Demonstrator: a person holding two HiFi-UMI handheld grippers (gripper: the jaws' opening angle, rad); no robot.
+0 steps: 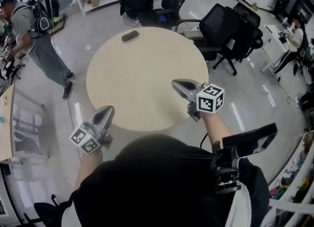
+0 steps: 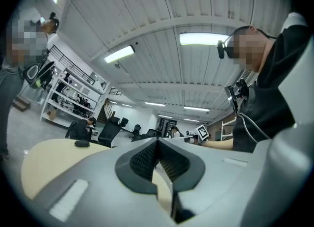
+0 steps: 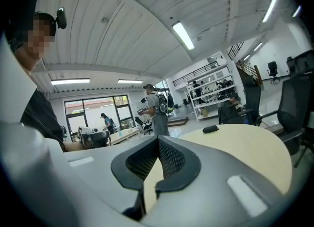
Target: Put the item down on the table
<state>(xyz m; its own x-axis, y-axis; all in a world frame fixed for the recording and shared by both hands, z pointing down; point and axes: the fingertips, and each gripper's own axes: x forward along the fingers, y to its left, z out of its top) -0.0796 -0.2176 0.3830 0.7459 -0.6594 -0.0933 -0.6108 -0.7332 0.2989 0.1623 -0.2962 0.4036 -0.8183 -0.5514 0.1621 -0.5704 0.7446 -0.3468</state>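
Both grippers are closed and both hold nothing. In the left gripper view, the two jaws of the left gripper (image 2: 158,140) meet at their tips. The ribbed dark pads (image 2: 143,161) lie against each other, and there is nothing between them. In the right gripper view it is the same. The right gripper (image 3: 158,139) has its jaws together at the tips, and only the pale table surface shows through the small slit below the pads.

The dark item (image 1: 130,36), small and oblong, lies on the round beige table (image 1: 147,81). It is close to the far rim, at about 12 o'clock of the table top, and neither gripper touches it. It is well apart from both. The left gripper view shows it as a low dark shape (image 2: 82,143) on the table edge at about 10 o'clock from the jaws. The right gripper view shows it (image 3: 210,128) at about 2 o'clock from the jaws.

In the head view, the left gripper (image 1: 108,109) is just outside the near rim, at about 7 o'clock of the table. The right gripper (image 1: 176,82) is over the rim at about 4 o'clock. Each gripper carries its marker cube (image 1: 211,98) behind the jaws.

Black office chairs (image 1: 230,29) stand beyond the table at about 2 o'clock. A person in grey clothes (image 1: 37,39) stands on the floor at about 10 o'clock.
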